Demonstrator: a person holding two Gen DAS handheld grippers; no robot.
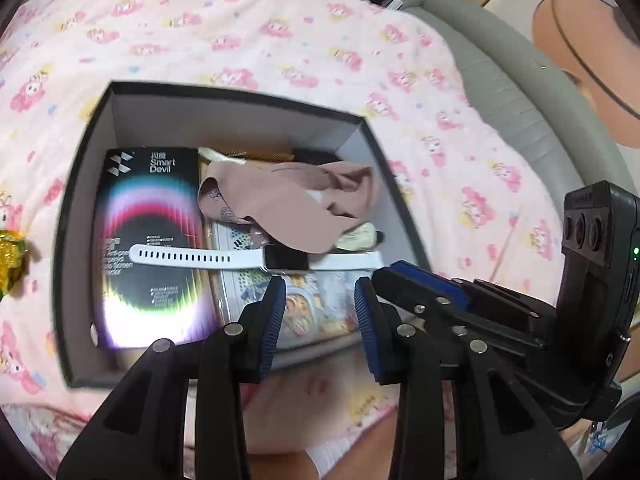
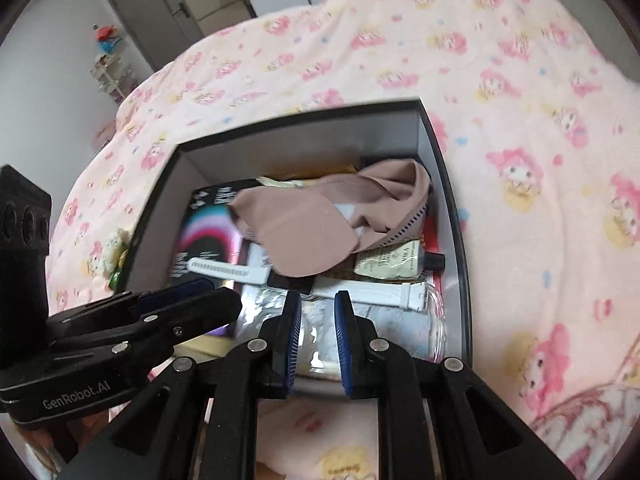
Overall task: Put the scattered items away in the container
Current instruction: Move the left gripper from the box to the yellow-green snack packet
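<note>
The box [image 1: 86,184] sits open on the pink blanket [image 1: 240,40]. Inside: a black Smart Devil package [image 1: 150,208] at left, a white-strapped watch [image 1: 256,258] laid across the near middle, tan cloth [image 1: 288,204] behind it (a cream tube [image 2: 390,262] at right). Left gripper [image 1: 320,292] and right gripper [image 2: 318,300] hover above the near edge, fingers parted, grasping nothing.

Both tools [image 1: 320,288] [image 2: 318,300] side by side, empty, jaws apart

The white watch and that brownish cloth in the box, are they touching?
Touching. The right wrist view shows the cloth draped over the white watch, hiding part of it.
</note>
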